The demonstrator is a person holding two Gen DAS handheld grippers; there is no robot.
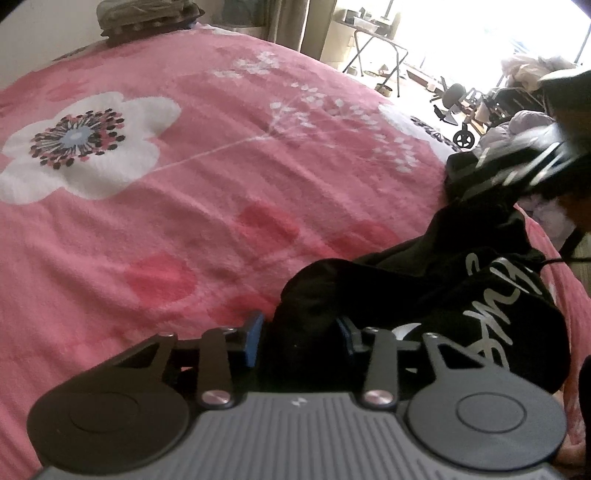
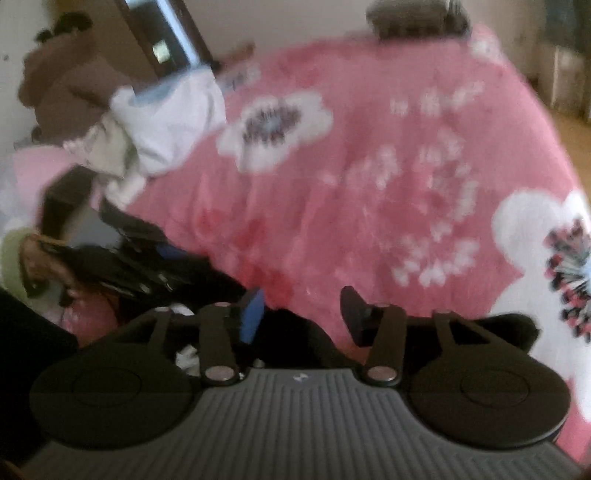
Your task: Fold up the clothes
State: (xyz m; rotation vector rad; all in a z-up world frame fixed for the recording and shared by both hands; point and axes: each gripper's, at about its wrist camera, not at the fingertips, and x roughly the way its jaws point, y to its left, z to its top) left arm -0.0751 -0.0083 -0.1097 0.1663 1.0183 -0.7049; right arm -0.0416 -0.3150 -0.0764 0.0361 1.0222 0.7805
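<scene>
A black garment with white script lettering lies bunched at the near right edge of the pink floral bed cover. My left gripper has its blue-padded fingers spread wide with a fold of the black garment filling the gap. My right gripper is open over the bed cover; black cloth lies under and between its fingers. The other gripper, blurred, shows in each view: at the right in the left wrist view, at the left in the right wrist view.
A pile of folded clothes sits at the far edge of the bed. White and pale clothes are heaped at the bed's left side, with a brown garment behind. A folding table and wheeled items stand on the floor beyond.
</scene>
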